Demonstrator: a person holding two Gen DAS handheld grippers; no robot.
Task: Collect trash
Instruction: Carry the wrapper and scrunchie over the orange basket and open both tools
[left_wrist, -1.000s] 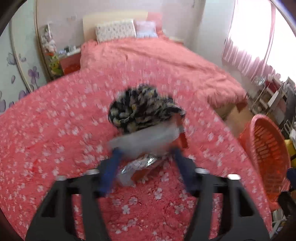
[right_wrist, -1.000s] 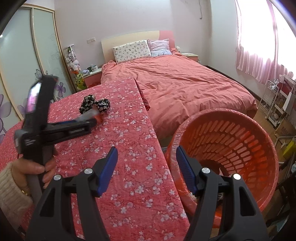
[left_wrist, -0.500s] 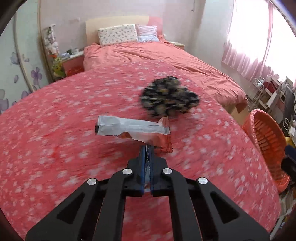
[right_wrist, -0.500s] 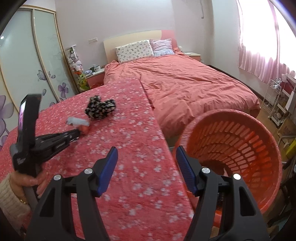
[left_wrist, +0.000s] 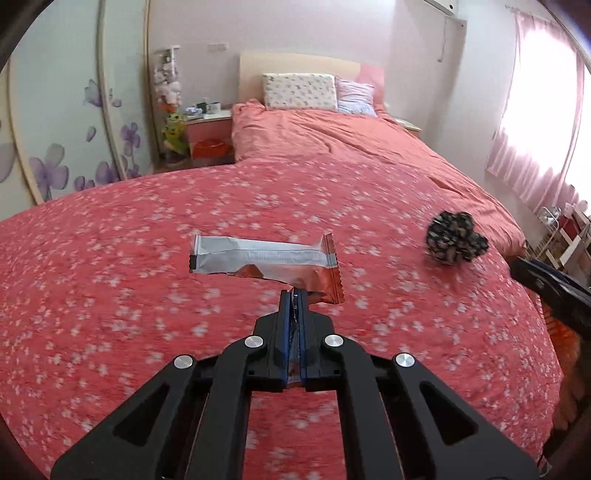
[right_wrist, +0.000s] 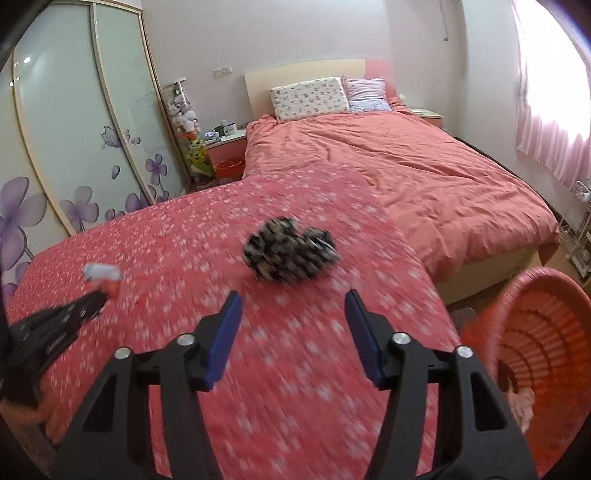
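Observation:
My left gripper (left_wrist: 292, 295) is shut on a silver and orange snack wrapper (left_wrist: 258, 260) and holds it above the red flowered cloth (left_wrist: 110, 288). The wrapper also shows in the right wrist view (right_wrist: 101, 275), at the left gripper's tip. My right gripper (right_wrist: 293, 304) is open and empty, just short of a black and cream patterned cloth bundle (right_wrist: 290, 254) on the flowered cloth. The bundle lies at the right in the left wrist view (left_wrist: 452, 240). An orange plastic basket (right_wrist: 535, 354) stands off the cloth's right edge.
A bed with a salmon duvet (right_wrist: 424, 173) and pillows (right_wrist: 310, 98) lies behind. A bedside table (right_wrist: 225, 142) and a wardrobe with flower doors (right_wrist: 74, 147) stand at the left. A wire rack (right_wrist: 580, 236) is at the far right.
My left gripper shut on the wrapper, lifted it and swung left, away from the bundle. My right gripper moved left from the basket towards the bundle.

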